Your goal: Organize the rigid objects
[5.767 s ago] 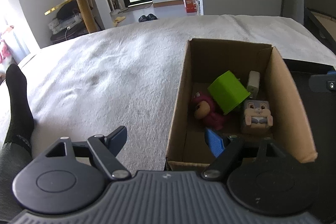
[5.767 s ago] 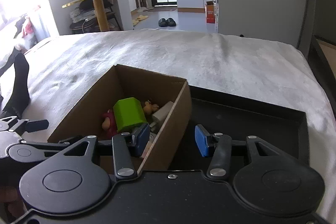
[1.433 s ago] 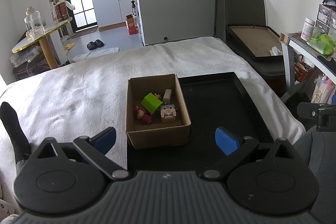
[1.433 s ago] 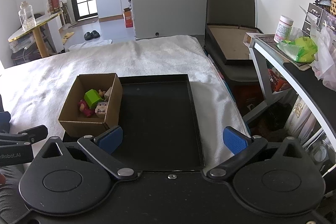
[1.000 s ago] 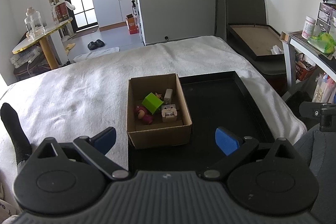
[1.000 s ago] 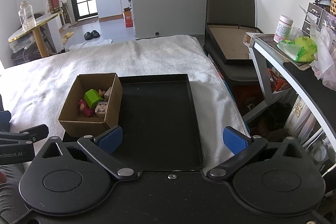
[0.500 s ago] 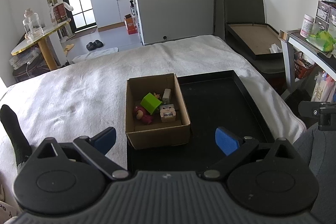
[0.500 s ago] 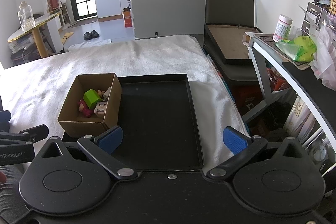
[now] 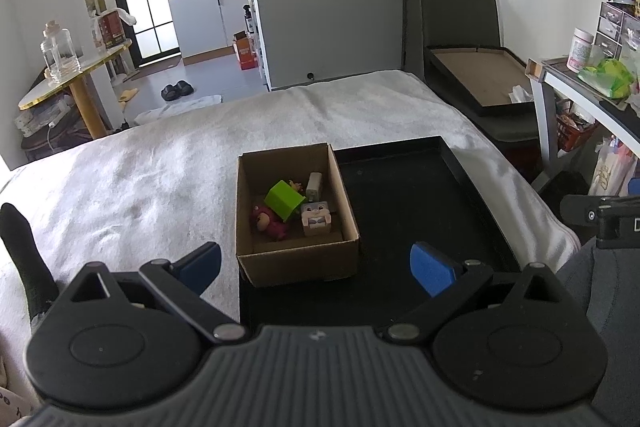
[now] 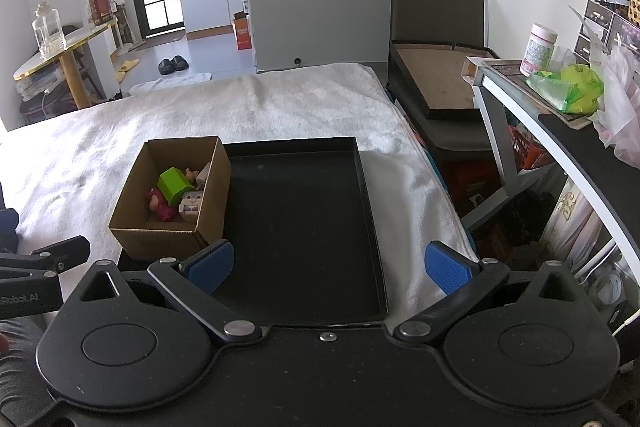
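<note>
Brown open-topped cardboard box [image 9: 298, 259] sits on the left edge of a shallow black rectangular tray [image 10: 304, 227], both on a white blanket [image 9: 132, 183]. Inside the box: lime-green block [image 9: 283, 203], pink plush figure [image 9: 267, 221], small grey rabbit-faced cube [image 9: 316, 218]. Left gripper [image 9: 316, 265] and right gripper [image 10: 326, 265] hover above, jaws spread wide, holding nothing.

Pulled both my grippers well back from the cardboard box [image 9: 298, 259]; earlier my left gripper [image 9: 316, 265] and right gripper [image 10: 326, 265] were right at its rim. Jaws spread wider now. Whole black tray [image 10: 360, 163] now visible
</note>
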Demonstrator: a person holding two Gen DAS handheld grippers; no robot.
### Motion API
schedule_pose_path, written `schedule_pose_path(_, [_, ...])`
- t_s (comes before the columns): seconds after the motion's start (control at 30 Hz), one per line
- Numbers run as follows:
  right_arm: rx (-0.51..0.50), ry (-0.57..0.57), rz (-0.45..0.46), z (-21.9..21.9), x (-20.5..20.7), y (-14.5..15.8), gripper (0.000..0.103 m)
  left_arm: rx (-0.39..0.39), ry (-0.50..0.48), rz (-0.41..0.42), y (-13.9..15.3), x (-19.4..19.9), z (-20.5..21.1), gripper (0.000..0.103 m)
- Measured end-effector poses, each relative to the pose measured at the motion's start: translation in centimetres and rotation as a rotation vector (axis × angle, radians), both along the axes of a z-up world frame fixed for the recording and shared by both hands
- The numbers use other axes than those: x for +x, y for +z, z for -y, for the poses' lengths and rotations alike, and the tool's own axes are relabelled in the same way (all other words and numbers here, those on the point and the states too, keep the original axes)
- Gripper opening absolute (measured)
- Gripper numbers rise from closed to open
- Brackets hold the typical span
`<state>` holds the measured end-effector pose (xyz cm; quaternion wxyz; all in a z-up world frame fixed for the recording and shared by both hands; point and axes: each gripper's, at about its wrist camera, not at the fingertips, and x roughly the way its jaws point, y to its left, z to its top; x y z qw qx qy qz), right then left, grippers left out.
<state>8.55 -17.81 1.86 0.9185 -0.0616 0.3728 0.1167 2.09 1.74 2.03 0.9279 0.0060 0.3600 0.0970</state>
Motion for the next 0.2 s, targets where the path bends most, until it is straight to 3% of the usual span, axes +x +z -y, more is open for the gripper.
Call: schedule_pose_path(0.2, [-0.001,0.0,-0.003,0.02,0.04,-0.15,0.103,-0.004,-0.005,-0.002,-0.09,0.09,0.05,0.1])
